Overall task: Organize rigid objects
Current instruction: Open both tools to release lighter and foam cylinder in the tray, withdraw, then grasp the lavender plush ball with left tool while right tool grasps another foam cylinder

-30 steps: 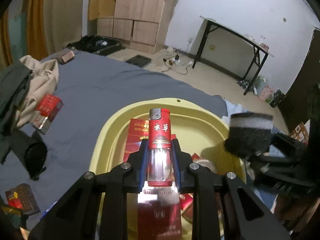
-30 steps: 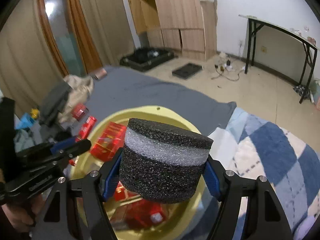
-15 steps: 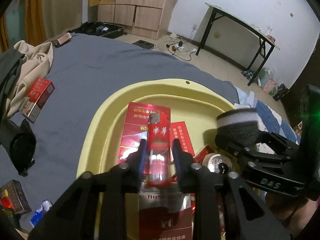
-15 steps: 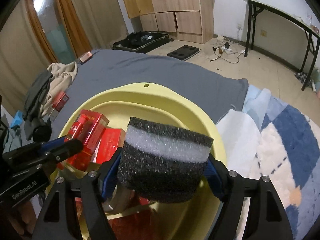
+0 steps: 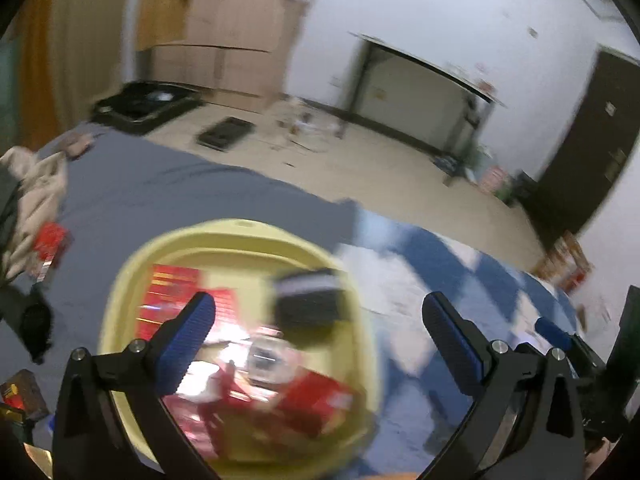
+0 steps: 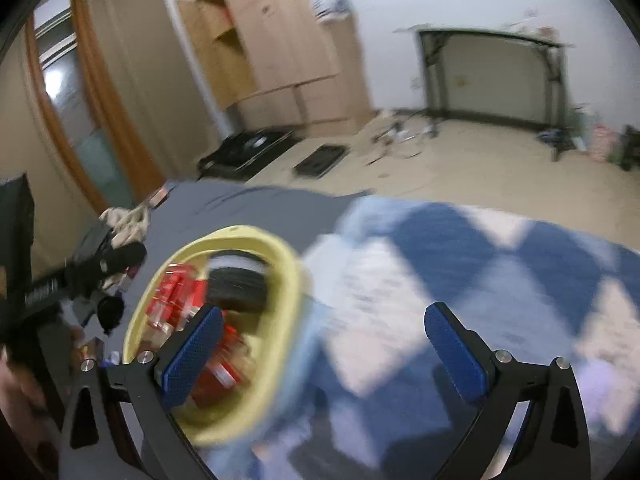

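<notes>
above the yellow basin, both grippers now empty and spread wide, foam block and lighter dropped inside

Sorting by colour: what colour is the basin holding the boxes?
Pale yellow basin, clearest in the left wrist view.

yellow basin crowded with red boxes and foam block, checked blanket beside it bare
</notes>
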Demonstrator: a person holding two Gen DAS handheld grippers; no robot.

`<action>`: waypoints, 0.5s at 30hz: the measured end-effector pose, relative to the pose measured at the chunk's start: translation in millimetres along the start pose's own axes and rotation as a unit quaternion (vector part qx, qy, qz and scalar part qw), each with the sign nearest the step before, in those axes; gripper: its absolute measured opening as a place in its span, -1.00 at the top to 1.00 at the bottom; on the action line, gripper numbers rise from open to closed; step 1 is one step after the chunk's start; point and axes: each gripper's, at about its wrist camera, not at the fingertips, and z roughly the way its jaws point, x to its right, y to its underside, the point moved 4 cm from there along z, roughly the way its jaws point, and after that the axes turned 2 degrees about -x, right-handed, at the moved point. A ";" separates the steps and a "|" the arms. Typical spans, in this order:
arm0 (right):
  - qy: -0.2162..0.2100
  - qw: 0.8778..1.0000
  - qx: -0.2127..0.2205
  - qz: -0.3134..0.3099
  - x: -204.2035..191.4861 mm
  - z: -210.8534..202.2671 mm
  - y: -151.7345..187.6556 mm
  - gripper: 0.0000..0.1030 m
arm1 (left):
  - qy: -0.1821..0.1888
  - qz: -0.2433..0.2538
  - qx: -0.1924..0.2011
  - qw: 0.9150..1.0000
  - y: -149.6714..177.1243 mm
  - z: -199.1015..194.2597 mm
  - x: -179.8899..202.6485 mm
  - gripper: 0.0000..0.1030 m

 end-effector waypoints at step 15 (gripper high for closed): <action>0.166 0.986 0.021 0.028 144.4 -128.2 150.7 -0.99 | 0.086 0.076 -0.197 0.974 80.7 107.8 261.6 -1.00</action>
